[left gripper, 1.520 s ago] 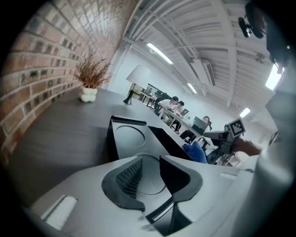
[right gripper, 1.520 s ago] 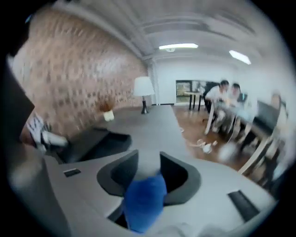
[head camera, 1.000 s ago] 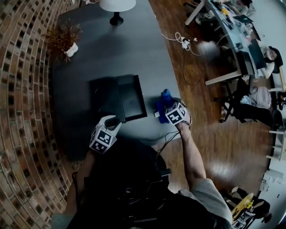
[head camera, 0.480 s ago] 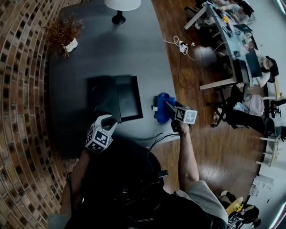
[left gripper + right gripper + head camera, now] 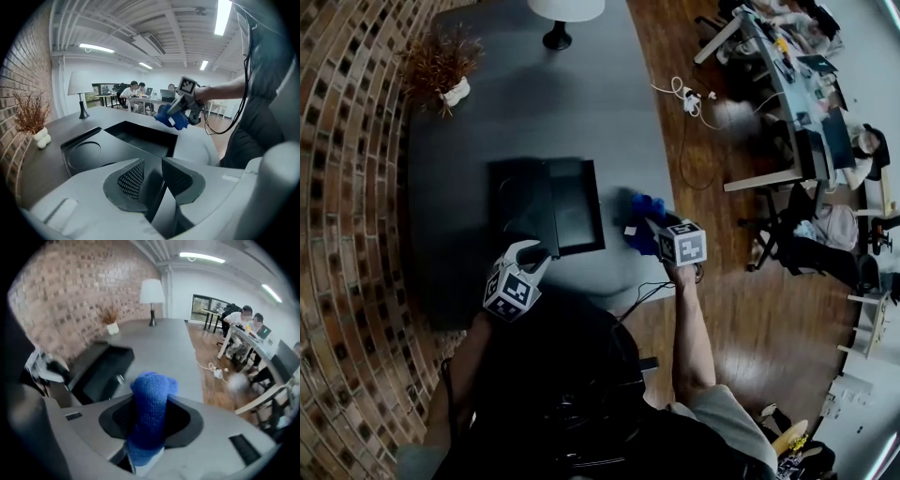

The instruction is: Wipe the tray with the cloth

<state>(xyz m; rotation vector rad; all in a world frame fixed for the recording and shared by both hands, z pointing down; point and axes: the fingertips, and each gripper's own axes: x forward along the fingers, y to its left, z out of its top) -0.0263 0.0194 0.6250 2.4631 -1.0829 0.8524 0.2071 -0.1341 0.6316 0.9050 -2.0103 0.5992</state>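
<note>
A black tray (image 5: 572, 202) with two compartments lies on the dark grey table (image 5: 581, 103). My left gripper (image 5: 534, 251) is at the tray's near edge, and in the left gripper view its jaws (image 5: 149, 176) are shut on that edge of the tray (image 5: 136, 136). To the right of the tray, my right gripper (image 5: 652, 227) holds a blue cloth (image 5: 639, 217) above the table. Its jaws have just been closing, and the cloth (image 5: 150, 404) is pinched between the pads of the gripper (image 5: 151, 423), bunched and sticking up. The cloth (image 5: 169, 117) also shows in the left gripper view.
A white lamp (image 5: 565, 11) stands at the table's far end and a dried plant in a white pot (image 5: 441, 70) at the far left, beside the brick wall (image 5: 347, 187). The table's right edge runs just right of the cloth. Desks, chairs and cables (image 5: 689, 94) are beyond it.
My right gripper has closed on the blue cloth, rolled, and lifted it a little off the table. The left gripper and the tray have stayed put.
</note>
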